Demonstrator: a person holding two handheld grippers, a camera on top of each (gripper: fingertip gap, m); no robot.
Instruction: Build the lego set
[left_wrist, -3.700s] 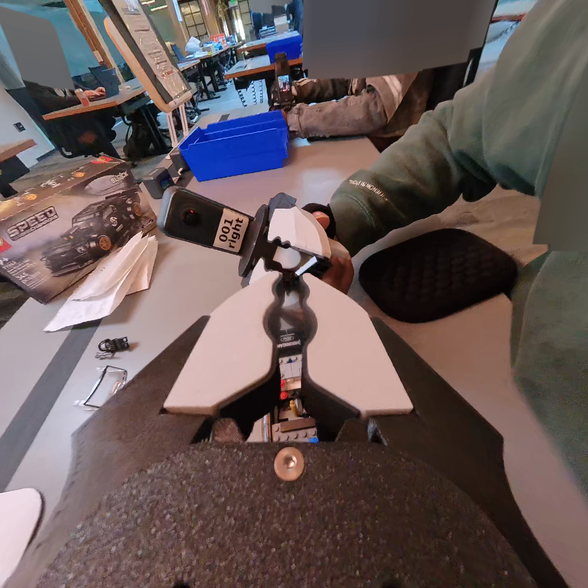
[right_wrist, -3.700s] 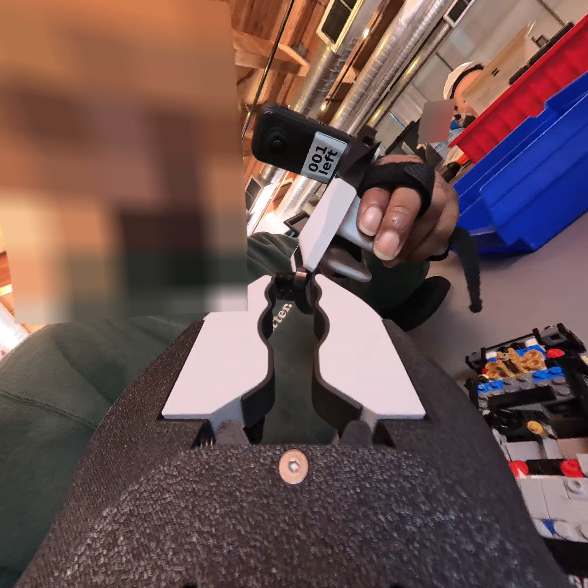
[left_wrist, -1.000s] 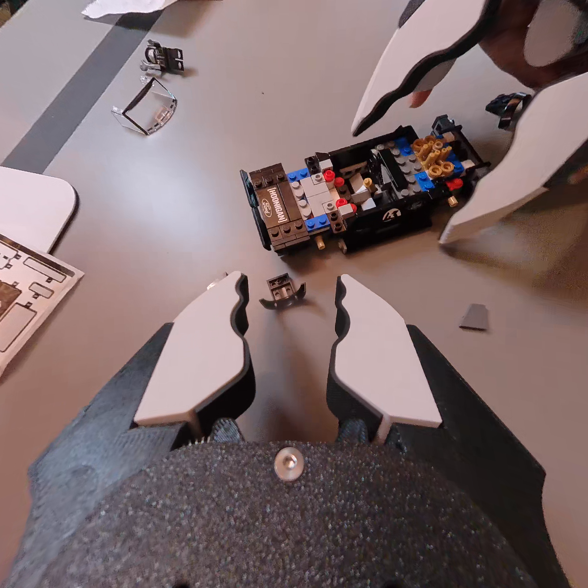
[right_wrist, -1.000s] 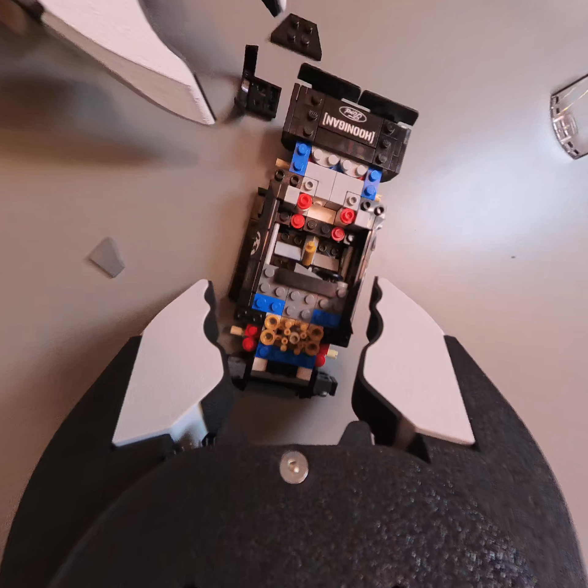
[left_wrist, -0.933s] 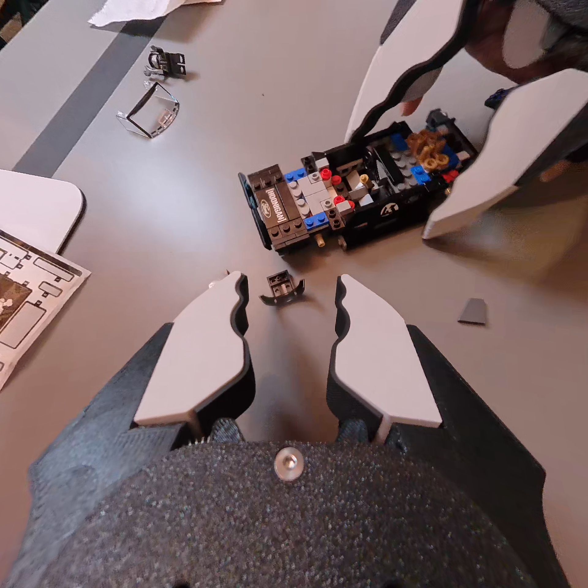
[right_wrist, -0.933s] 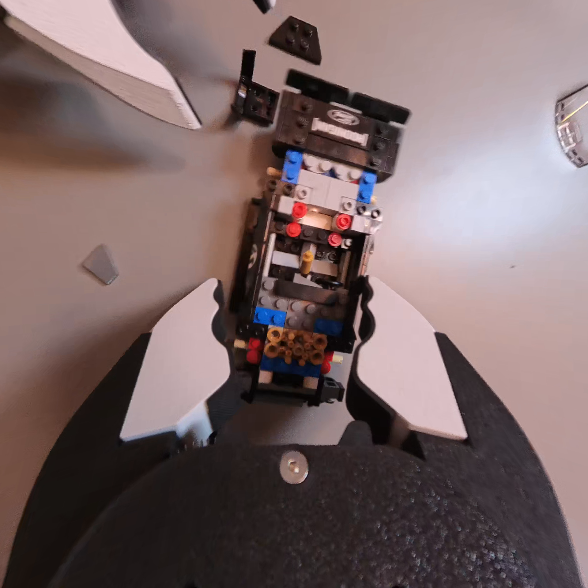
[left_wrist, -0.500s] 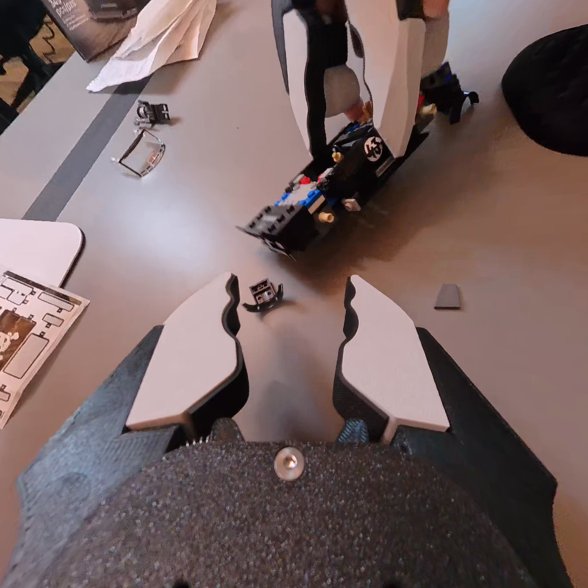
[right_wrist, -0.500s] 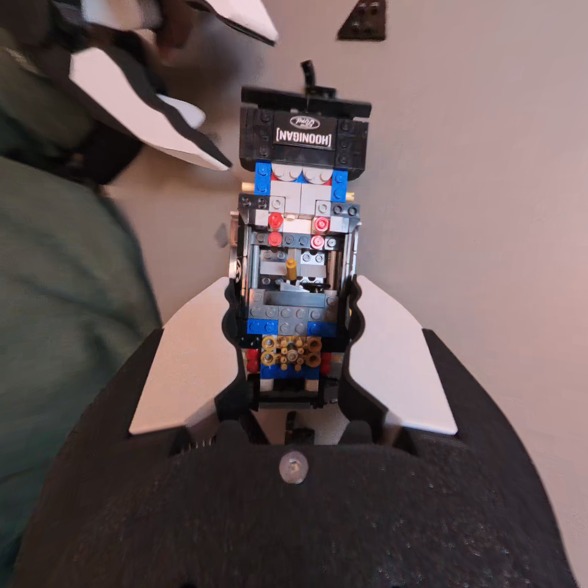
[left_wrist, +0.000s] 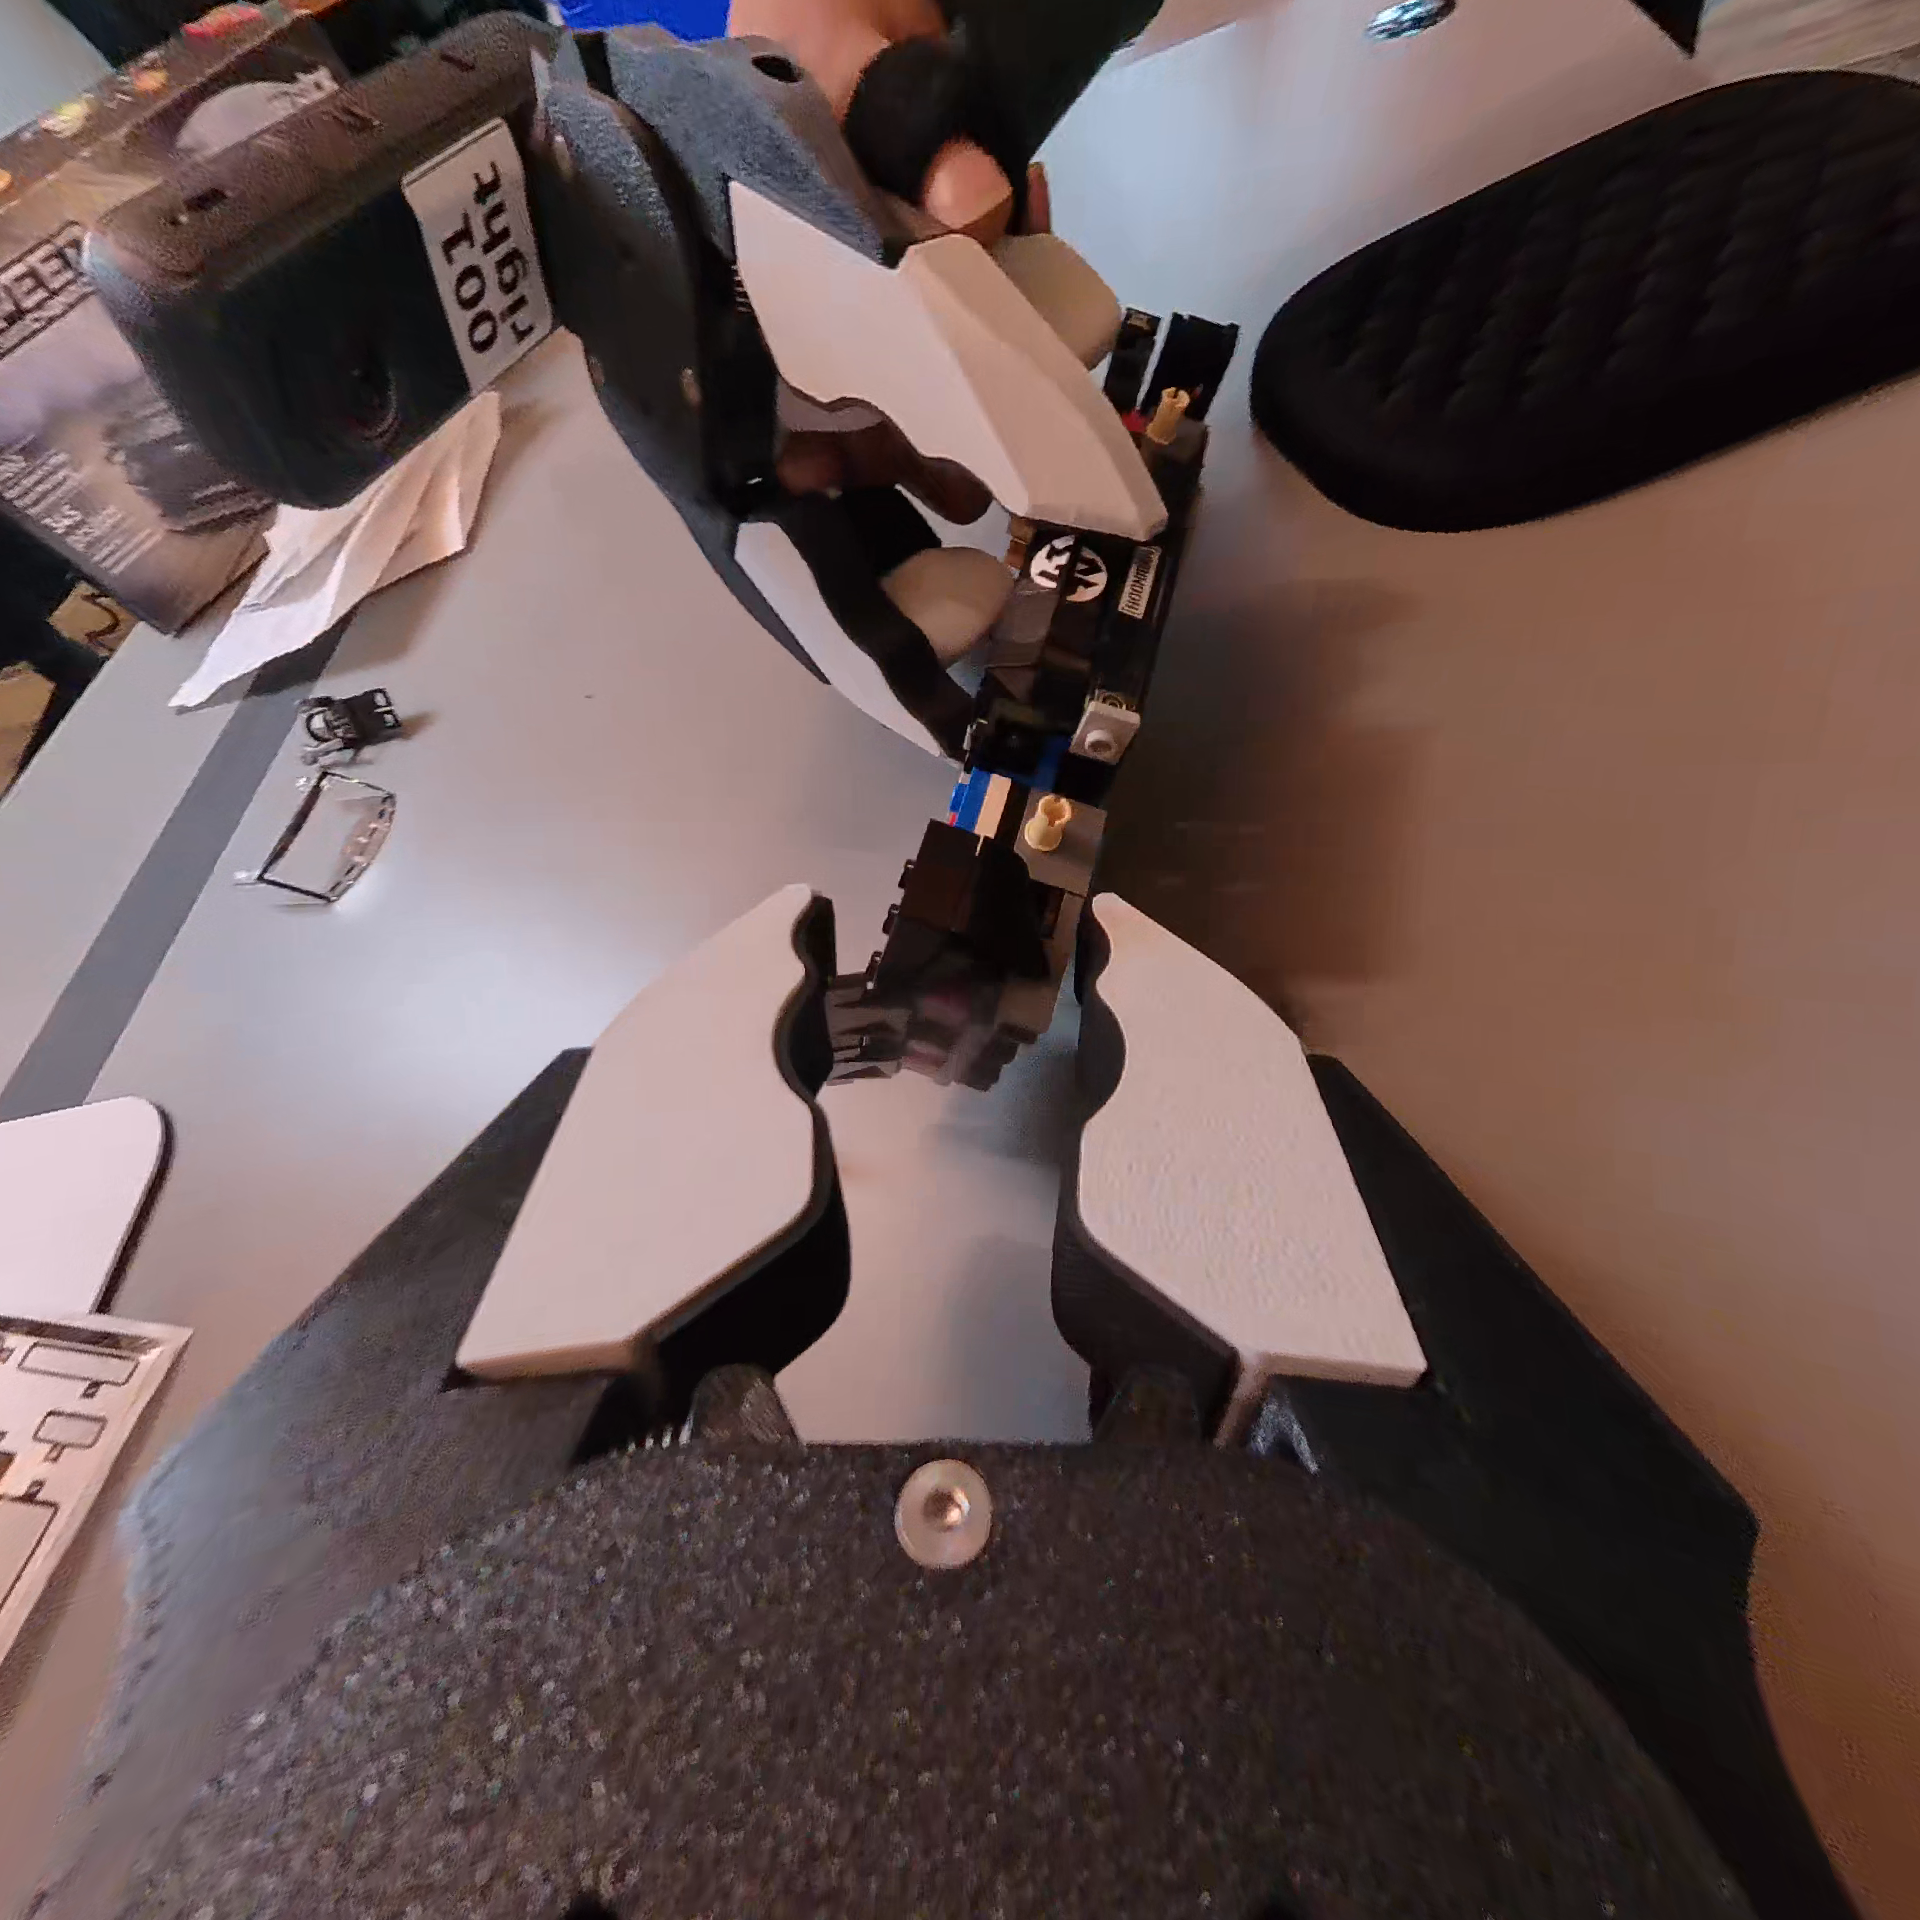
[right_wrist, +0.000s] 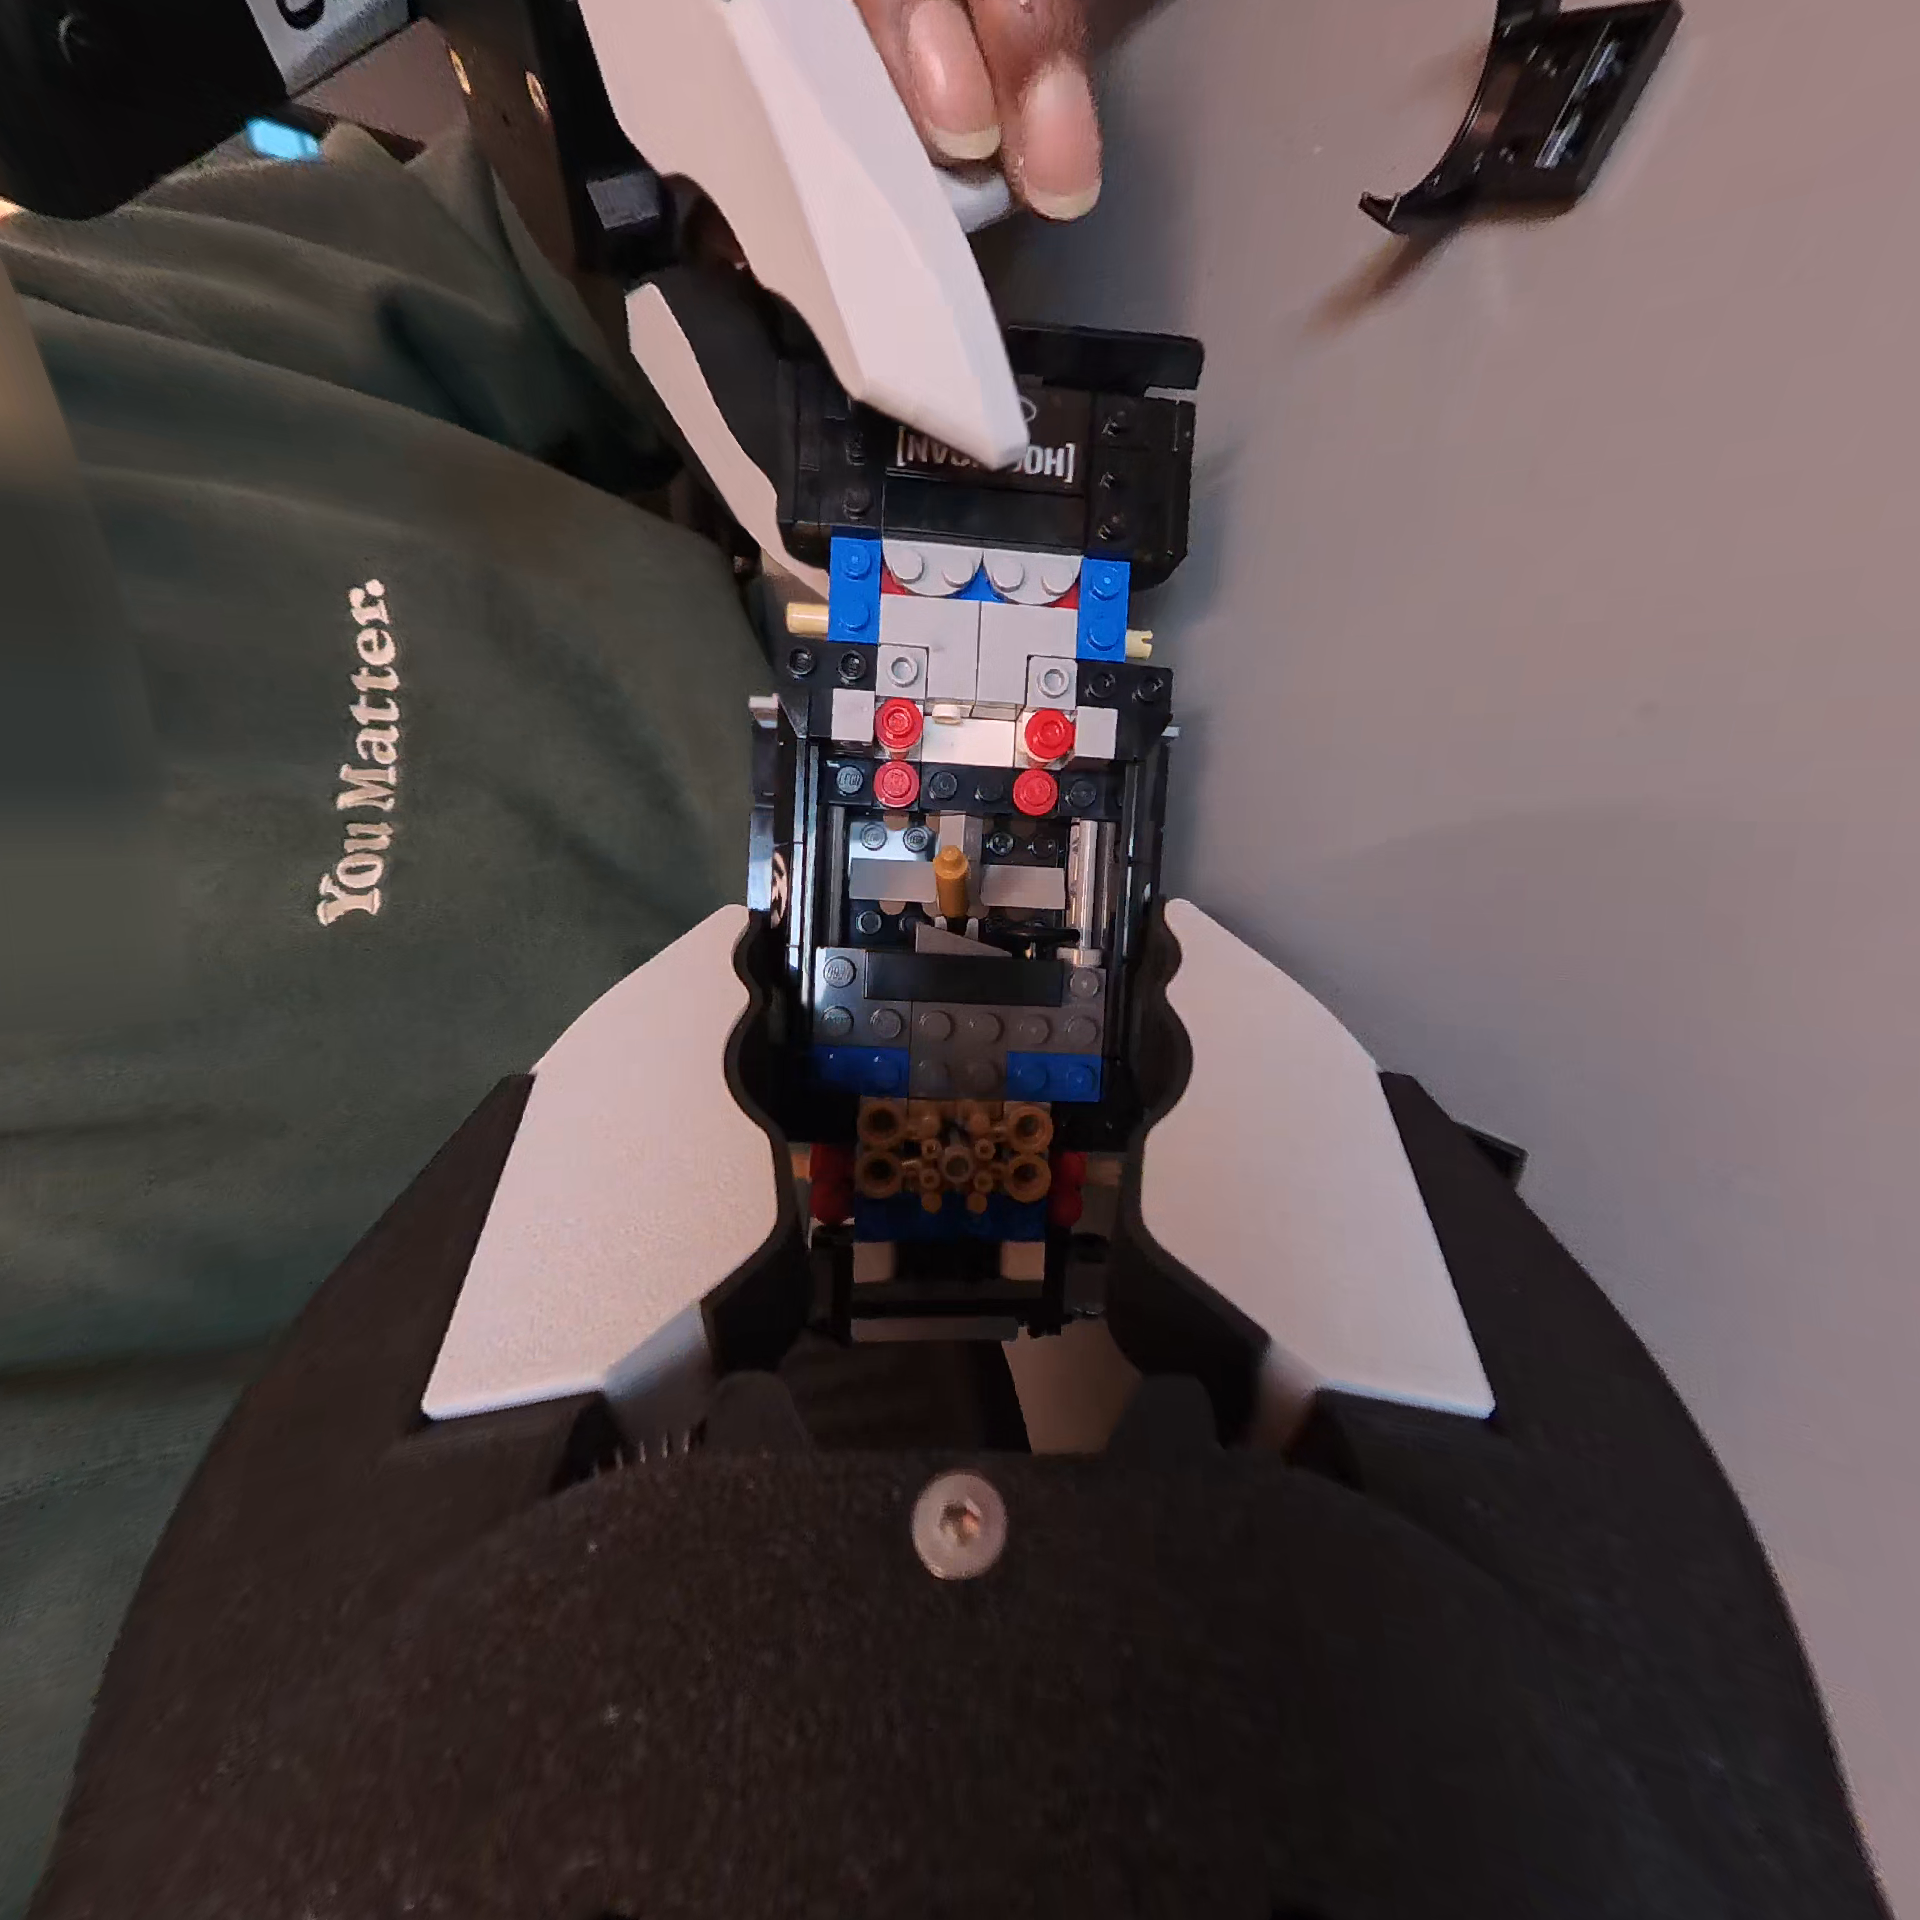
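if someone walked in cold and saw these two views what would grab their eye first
The half-built black lego car with blue, red and gold studs fills the middle of the right wrist view, its rear clamped between the white fingers of the right gripper. The left gripper brackets the car's black front end, jaws apart. A clear windscreen piece lies alone on the grey table.

Lego car (right_wrist: 977, 831) between both hand-held grippers
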